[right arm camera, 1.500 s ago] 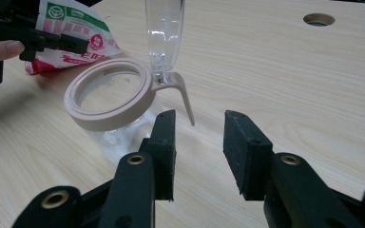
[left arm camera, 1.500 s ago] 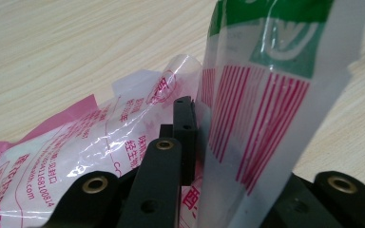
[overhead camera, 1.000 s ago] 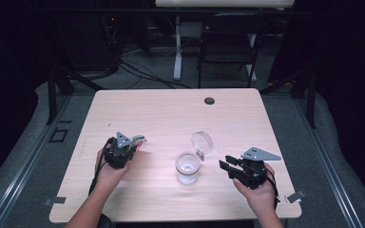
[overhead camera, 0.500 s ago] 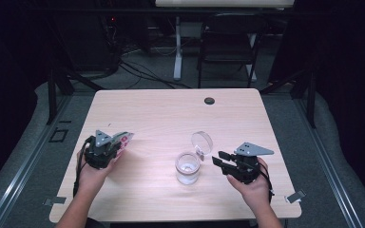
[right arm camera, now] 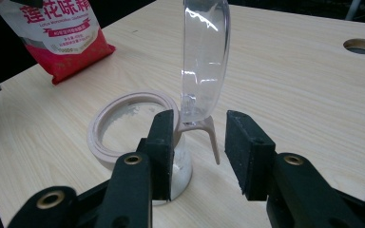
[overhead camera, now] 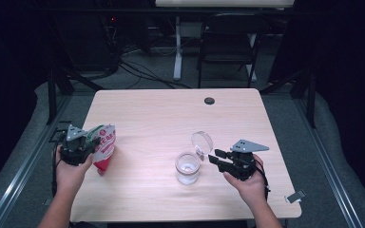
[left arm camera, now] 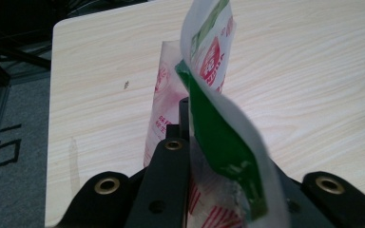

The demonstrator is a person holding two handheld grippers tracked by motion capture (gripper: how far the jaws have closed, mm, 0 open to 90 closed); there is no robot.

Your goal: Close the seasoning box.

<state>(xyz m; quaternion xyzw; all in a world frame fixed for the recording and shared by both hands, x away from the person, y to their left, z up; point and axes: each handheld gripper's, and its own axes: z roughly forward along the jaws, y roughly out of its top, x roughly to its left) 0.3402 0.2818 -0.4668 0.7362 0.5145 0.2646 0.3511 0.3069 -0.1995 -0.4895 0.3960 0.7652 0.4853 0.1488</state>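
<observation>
On my screen I look down on a pale wooden worktop (overhead camera: pixel 171 118), with my two hands coming in from 6 o'clock.

At about 8 o'clock on the worktop, my left tool (overhead camera: pixel 88 144) is clamped tight on a red, white and green bag (overhead camera: pixel 104 147). It grips the bag by its top edge, and the bag hangs with its bottom corner close to the wood; I cannot tell if it touches. In the left gripper view the green strip of the bag (left arm camera: pixel 218 142) is pinched between the black jaws, and the printed pouch twists away from me over the worktop (left arm camera: pixel 313 71).

Right of centre, at about 5 o'clock, stands a small clear jar (overhead camera: pixel 187 167) with a pinkish rim. Its clear round lid (overhead camera: pixel 202 141) is swung up on a hinge at the jar's 1 o'clock side, standing nearly upright.

Just beside the jar, at its 3 o'clock, is my right tool (overhead camera: pixel 212 157). Its jaws have just been opening and now stand partly apart. In the right gripper view the lid's hinge arm (right arm camera: pixel 208 135) sits between the jaws; the left jaw is at or against the jar's rim (right arm camera: pixel 123 102), the right jaw is clear of it. The right tool (right arm camera: pixel 200 142) grips nothing. The bag (right arm camera: pixel 57 38) shows at 10 o'clock in that view.

A dark round hole (overhead camera: pixel 209 100) lies at 12 o'clock, near the far edge.
</observation>
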